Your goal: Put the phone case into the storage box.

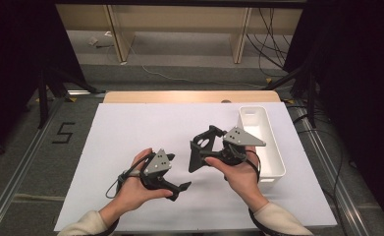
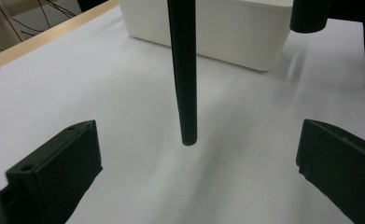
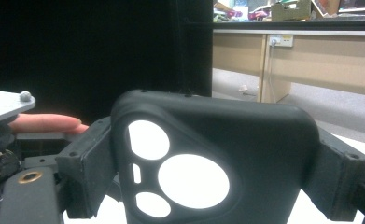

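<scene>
Nearest me, the left gripper [image 1: 179, 188] sits low over the white sheet [image 1: 130, 132], the hand curled round its body and the wrist angled so the tips point toward the right hand. Its jaws stand wide apart with nothing between them. In the left gripper view the edge of the phone case [image 2: 183, 74] hangs in the gap ahead, clear of both pads and off the sheet.

Further out, the right gripper [image 1: 206, 150] holds the black phone case [image 1: 202, 147] clamped across its width. The right gripper view shows both pads tight on the case's sides and the camera cut-outs facing the lens. The right hand [image 1: 241, 174] is palm-up under the tool, forearm coming in from the lower right, and the case is held edge-down above the sheet.

Beyond that is the white bin [image 1: 265, 142], open and just right of the right gripper.

My judgement: the step is placing the case in the bin. I would swing the right wrist over the rim, lower the case inside, and only then part the jaws, keeping the left gripper clear.
</scene>
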A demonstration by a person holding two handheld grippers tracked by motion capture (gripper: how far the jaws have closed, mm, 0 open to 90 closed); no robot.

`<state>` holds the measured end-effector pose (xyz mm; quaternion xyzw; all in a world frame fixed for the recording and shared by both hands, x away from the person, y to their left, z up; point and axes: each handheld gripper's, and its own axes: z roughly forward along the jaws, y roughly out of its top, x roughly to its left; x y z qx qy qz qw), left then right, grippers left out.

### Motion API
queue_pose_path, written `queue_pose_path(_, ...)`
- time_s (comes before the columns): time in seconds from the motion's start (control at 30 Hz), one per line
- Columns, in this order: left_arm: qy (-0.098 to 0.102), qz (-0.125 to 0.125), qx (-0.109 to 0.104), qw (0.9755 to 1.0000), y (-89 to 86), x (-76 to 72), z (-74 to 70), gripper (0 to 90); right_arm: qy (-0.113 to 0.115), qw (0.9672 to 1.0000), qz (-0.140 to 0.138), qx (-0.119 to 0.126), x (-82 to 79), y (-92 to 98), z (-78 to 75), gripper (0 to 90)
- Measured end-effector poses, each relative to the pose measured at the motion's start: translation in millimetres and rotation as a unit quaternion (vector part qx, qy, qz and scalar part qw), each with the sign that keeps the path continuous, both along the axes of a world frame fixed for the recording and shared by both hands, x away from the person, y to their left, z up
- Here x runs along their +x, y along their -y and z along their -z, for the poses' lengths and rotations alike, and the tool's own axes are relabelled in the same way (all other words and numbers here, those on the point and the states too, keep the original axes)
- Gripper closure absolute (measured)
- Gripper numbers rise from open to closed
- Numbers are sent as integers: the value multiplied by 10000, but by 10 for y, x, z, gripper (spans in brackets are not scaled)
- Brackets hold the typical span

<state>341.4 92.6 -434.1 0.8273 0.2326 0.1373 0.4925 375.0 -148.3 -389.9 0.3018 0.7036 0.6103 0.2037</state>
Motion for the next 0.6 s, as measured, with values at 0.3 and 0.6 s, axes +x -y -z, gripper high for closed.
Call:
queue_pose_path(0.3,48,-60,35,10000,-144,-40,17,0,76,9999,73,14,17,43,-27,161)
queue_pose_path(0.6,111,-124,29,9999,-191,-63,15,0,95,9997,193,86,43,142,-96,161)
